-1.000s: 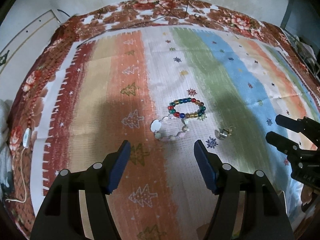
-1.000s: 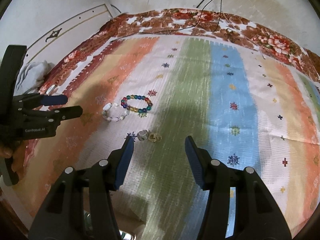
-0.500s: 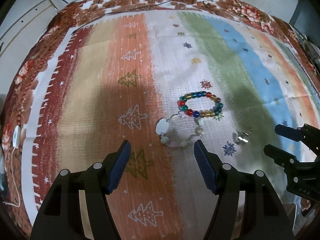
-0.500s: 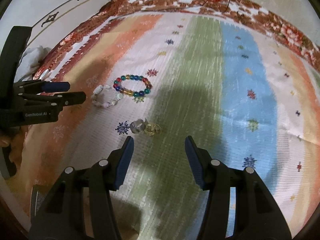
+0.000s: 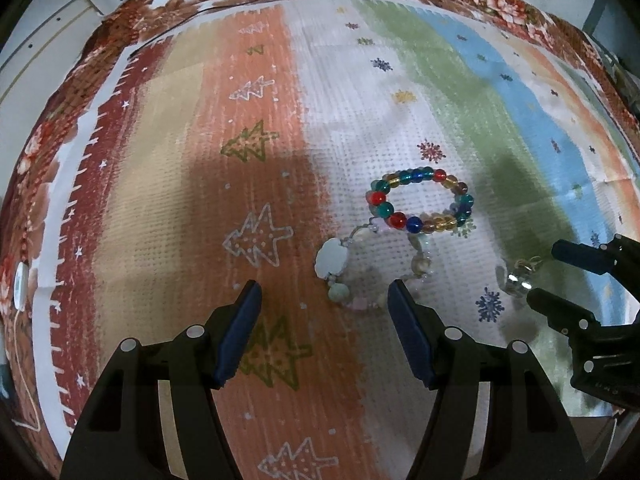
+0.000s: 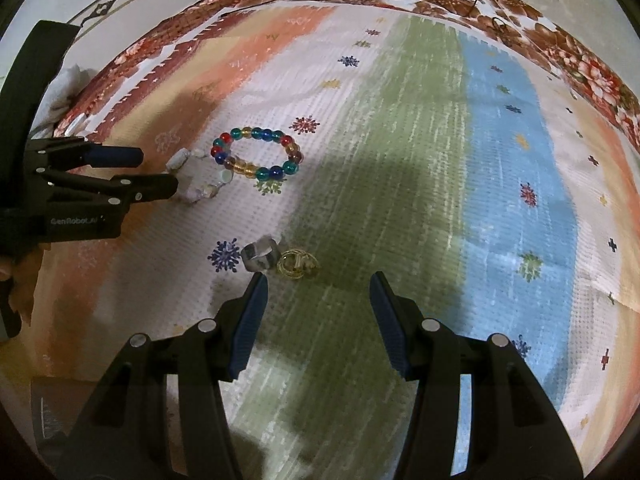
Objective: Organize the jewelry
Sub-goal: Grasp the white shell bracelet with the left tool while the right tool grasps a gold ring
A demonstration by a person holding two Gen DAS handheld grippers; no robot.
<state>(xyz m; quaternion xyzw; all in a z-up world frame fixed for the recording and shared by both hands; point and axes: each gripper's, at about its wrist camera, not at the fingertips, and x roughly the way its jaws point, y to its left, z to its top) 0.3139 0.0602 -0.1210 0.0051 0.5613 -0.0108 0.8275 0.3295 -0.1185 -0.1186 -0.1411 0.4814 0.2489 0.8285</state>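
Jewelry lies in a loose cluster on the striped cloth [image 5: 248, 184]: a multicoloured bead bracelet [image 5: 420, 200] farthest off, a pale stone bracelet [image 5: 332, 262] touching its near side, and to the right a silver ring [image 6: 260, 256] just beside a gold ring [image 6: 298, 266].

In the left wrist view, the left gripper [image 5: 324, 300] points down at the cloth with its jaws apart and nothing between them. The pale stone bracelet sits just beyond the fingertips, its near right end close against the right finger; whether they touch I cannot tell.

In the right wrist view, the right gripper [image 6: 318, 292] is likewise parted and holds nothing. Both rings lie just past its fingertips, the silver one right off the tip of the left finger, the gold one in line with the gap between the fingers.
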